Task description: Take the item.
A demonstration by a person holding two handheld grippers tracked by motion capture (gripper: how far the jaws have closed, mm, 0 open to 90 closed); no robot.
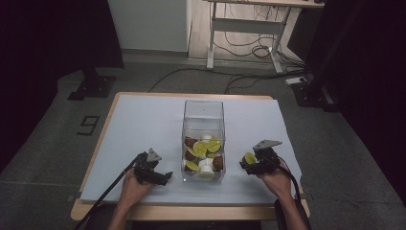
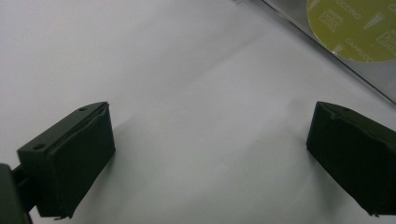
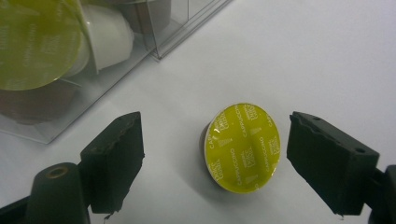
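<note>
1. The right gripper stands with its jaws wide apart on either side of a capsule with a yellow-green foil lid. The pads do not touch it, and it rests on the table on its own.
2. The capsule lies tilted, lid turned up toward the camera, just beside the clear box at its right. In the high view it shows as a yellow spot at the tip of the right gripper.
3. My reading: the box is the store for the capsules, and this one lies just outside it so that the jaws can straddle it freely without meeting the wall. Whether it is going in or has come out I cannot tell.
4. The box holds a heap of more capsules, some with yellow-green lids, some brown or white, lying at all angles in its bottom half.
5. The left gripper has its jaws open with nothing between them. It rests low on the table at the box's left side, probably waiting or ready to steady the box.
6. The table has a pale, smooth sheet over a wooden top, whose edge shows around it.
7. The room is dim, with a grey floor, cables trailing across it, a desk frame behind and dark stand feet to either side.
</note>
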